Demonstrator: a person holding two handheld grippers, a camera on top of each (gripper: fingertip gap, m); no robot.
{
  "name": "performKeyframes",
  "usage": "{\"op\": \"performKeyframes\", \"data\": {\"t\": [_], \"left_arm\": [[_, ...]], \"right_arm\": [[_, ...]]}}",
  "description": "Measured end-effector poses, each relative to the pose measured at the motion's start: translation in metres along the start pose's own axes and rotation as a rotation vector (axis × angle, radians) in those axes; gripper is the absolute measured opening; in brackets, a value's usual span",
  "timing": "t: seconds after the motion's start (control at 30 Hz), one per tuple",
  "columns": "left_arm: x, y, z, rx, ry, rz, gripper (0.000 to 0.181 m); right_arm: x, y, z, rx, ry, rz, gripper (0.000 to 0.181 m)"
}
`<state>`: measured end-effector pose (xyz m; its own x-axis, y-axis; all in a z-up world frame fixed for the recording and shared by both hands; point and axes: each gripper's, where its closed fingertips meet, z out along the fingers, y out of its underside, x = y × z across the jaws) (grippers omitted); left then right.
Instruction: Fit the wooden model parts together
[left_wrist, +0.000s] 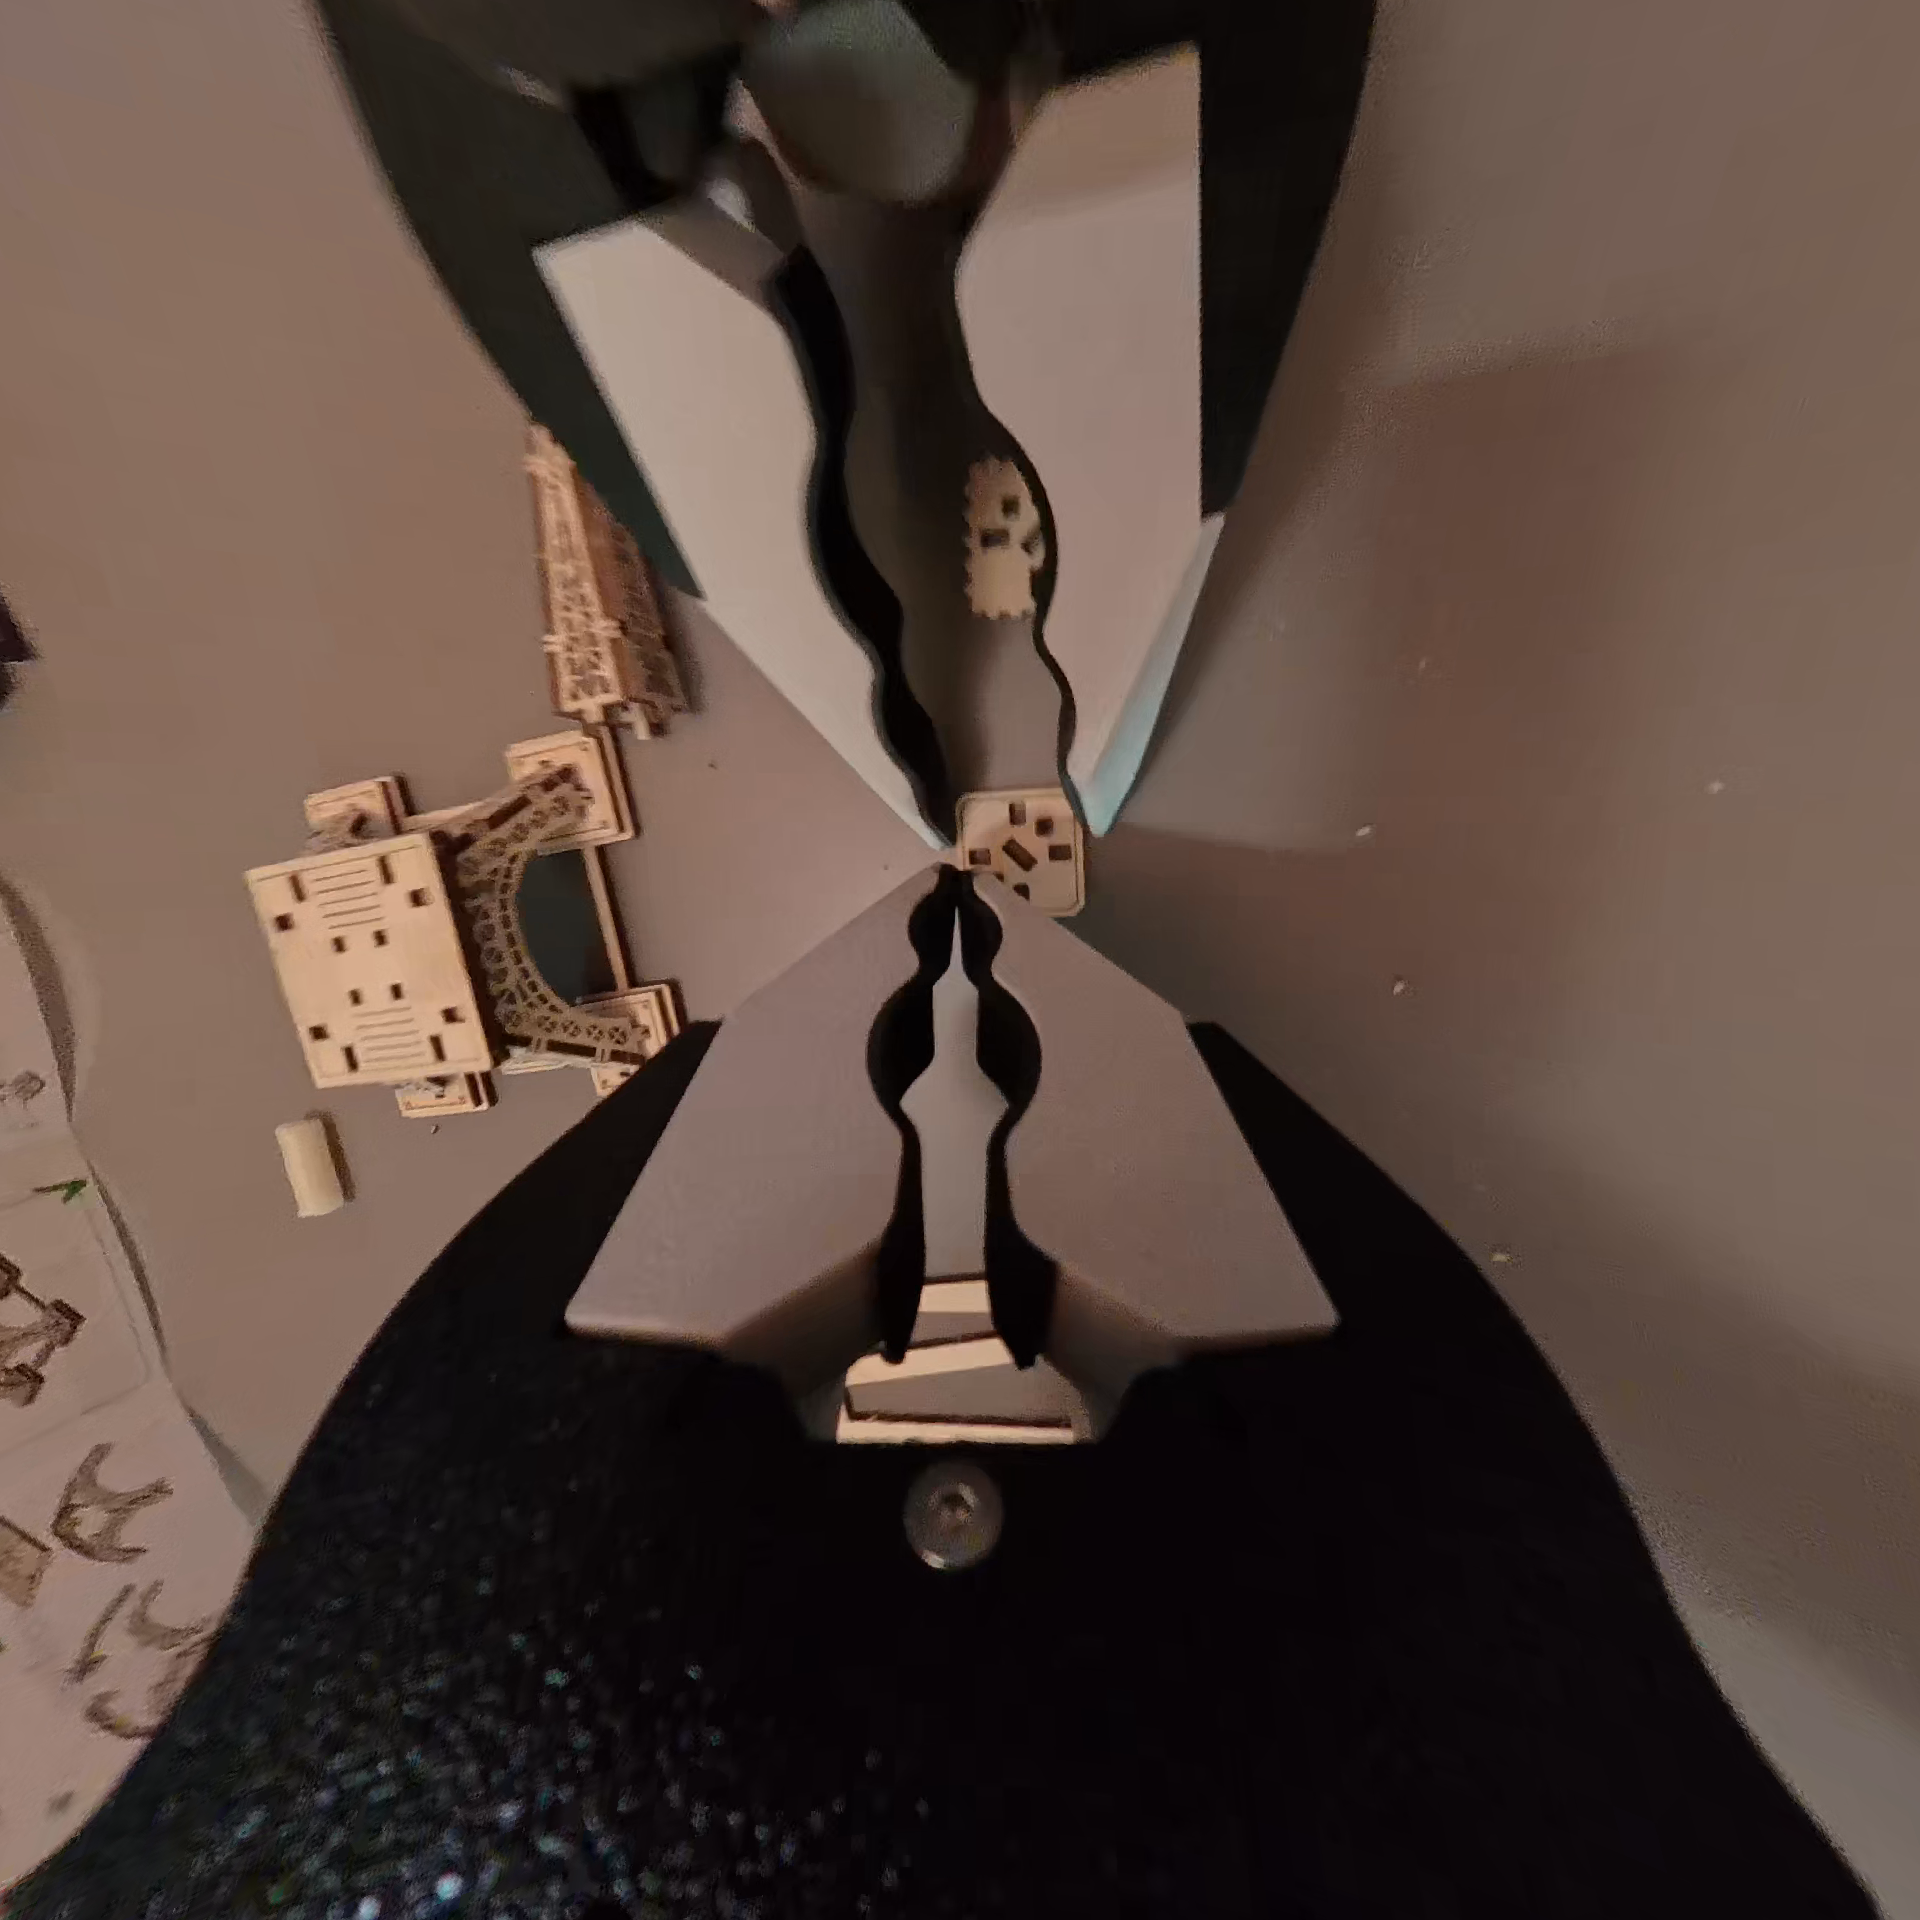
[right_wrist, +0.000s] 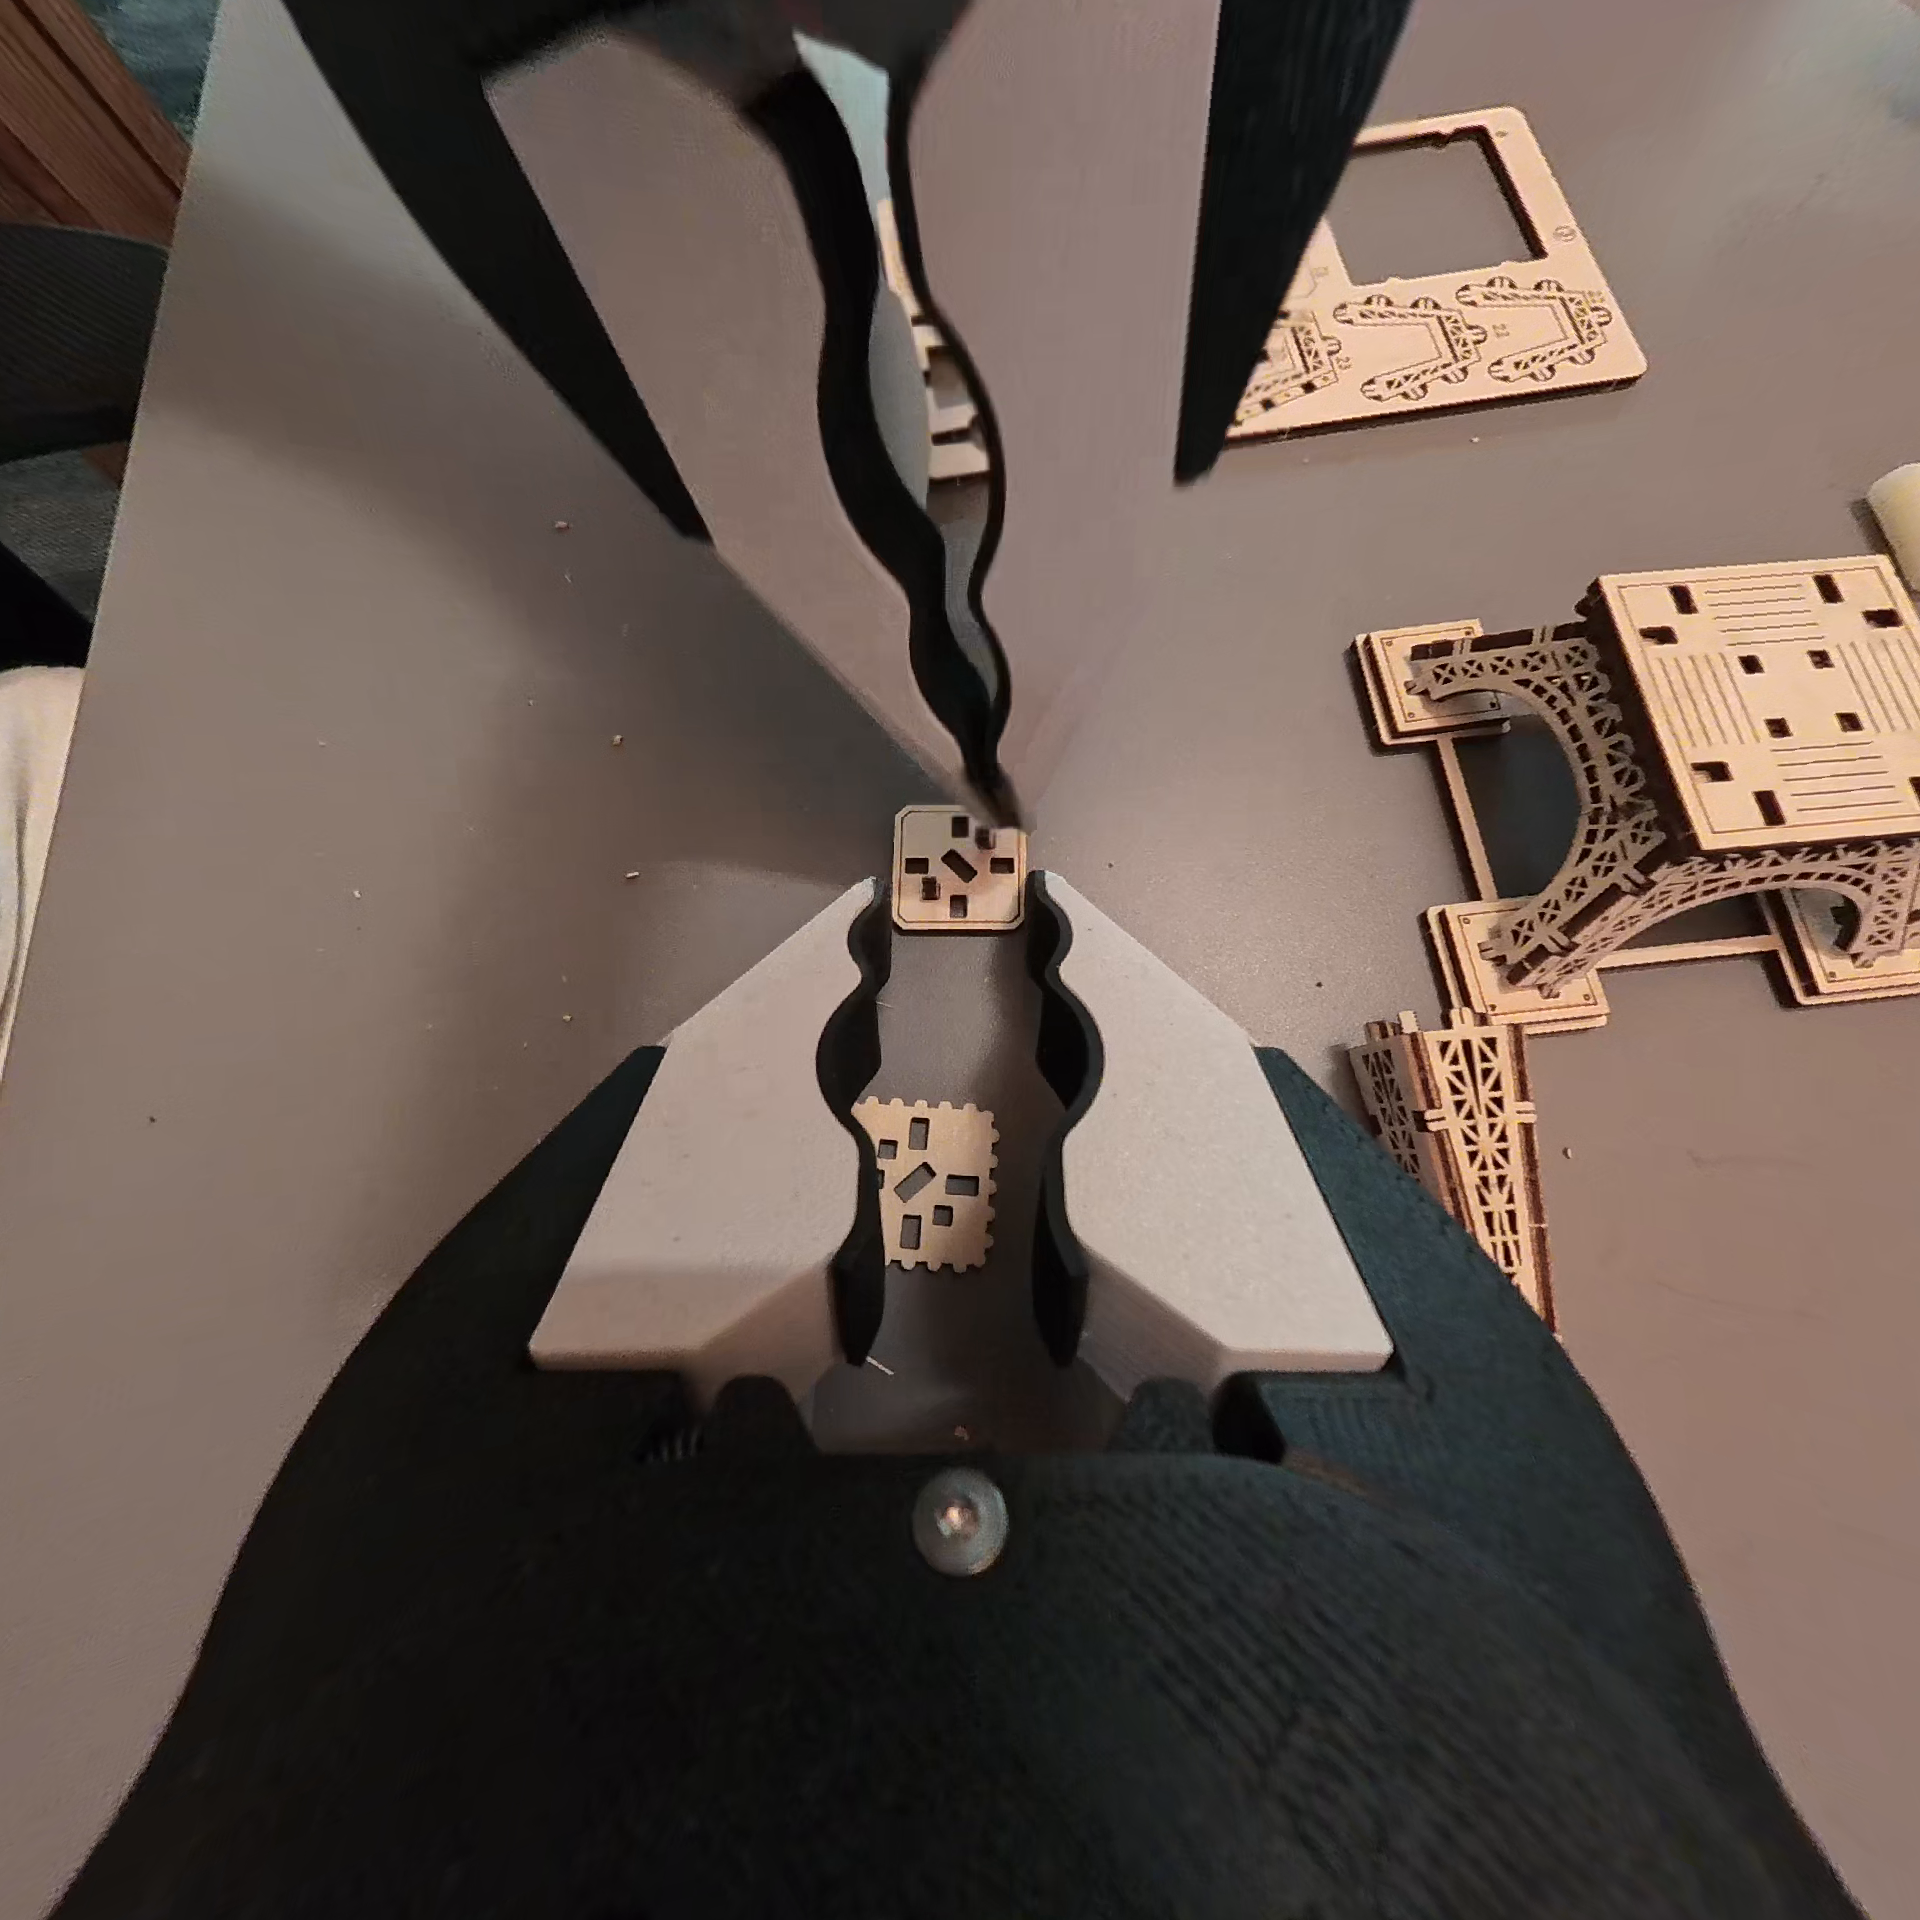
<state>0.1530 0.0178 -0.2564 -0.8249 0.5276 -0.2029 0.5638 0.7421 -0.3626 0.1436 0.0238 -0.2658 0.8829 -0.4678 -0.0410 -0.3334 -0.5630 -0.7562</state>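
A small slotted square plate (right_wrist: 960, 871) lies flat, seemingly touching the table; a toothed plate (right_wrist: 935, 1184) lies nearby.

A small cream cylinder (left_wrist: 310, 1164) lies on the grey table (left_wrist: 1558, 623) beside printed paper sheets (left_wrist: 62, 1507).

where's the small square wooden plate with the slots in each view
Left wrist view: small square plate at picture centre, just past the left gripper tips.
Right wrist view: same plate at centre, between the right gripper tips.
Shared landmark: the tower base, left of the plate in the first, right in the second.
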Motion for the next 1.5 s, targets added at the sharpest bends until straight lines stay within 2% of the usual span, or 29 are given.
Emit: {"op": "performKeyframes", "data": {"t": [0.1, 0.2, 0.33, 0.57, 0.73, 0.9, 0.97, 1.07, 1.17, 1.37, 1.5], "left_arm": [[-0.006, -0.008, -0.012, 0.132, -0.06, -0.105, 0.002], [0.001, 0.001, -0.005, 0.136, -0.082, -0.123, 0.017], [0.005, -0.001, 0.004, 0.202, -0.086, -0.137, 0.003], [0.007, 0.001, 0.01, 0.213, 0.007, -0.19, 0.001], [0.006, 0.001, 0.01, 0.257, 0.119, -0.306, 0.0], [0.006, 0.0, 0.01, 0.289, 0.164, -0.389, 0.001], [0.006, 0.001, 0.006, 0.308, 0.145, -0.372, 0.004], [-0.004, -0.012, -0.018, 0.461, 0.08, -0.381, 0.003], [-0.005, -0.005, -0.019, 0.43, 0.022, -0.361, 0.003], [0.001, -0.001, 0.0, 0.338, -0.029, -0.285, 0.003], [0.002, -0.004, -0.004, 0.356, -0.042, -0.3, 0.018]], "right_arm": [[0.0, 0.0, 0.0, 0.0, -0.006, 0.008, 0.025], [0.0, 0.0, 0.0, 0.001, -0.013, 0.015, 0.025], [0.0, 0.0, 0.0, 0.001, -0.012, 0.014, 0.025], [0.0, 0.0, 0.0, 0.001, -0.006, 0.009, 0.025], [0.001, 0.0, 0.0, 0.0, -0.002, 0.008, 0.025], [0.001, 0.0, 0.0, 0.001, -0.003, 0.011, 0.025], [0.001, 0.0, 0.0, 0.001, -0.006, 0.013, 0.025], [0.001, 0.0, 0.0, 0.0, -0.002, 0.008, 0.025], [0.001, 0.0, 0.0, 0.0, -0.003, 0.009, 0.025], [0.001, 0.0, 0.001, 0.0, 0.002, 0.004, 0.025], [0.0, 0.0, -0.001, 0.0, 0.003, -0.01, 0.025]]}}
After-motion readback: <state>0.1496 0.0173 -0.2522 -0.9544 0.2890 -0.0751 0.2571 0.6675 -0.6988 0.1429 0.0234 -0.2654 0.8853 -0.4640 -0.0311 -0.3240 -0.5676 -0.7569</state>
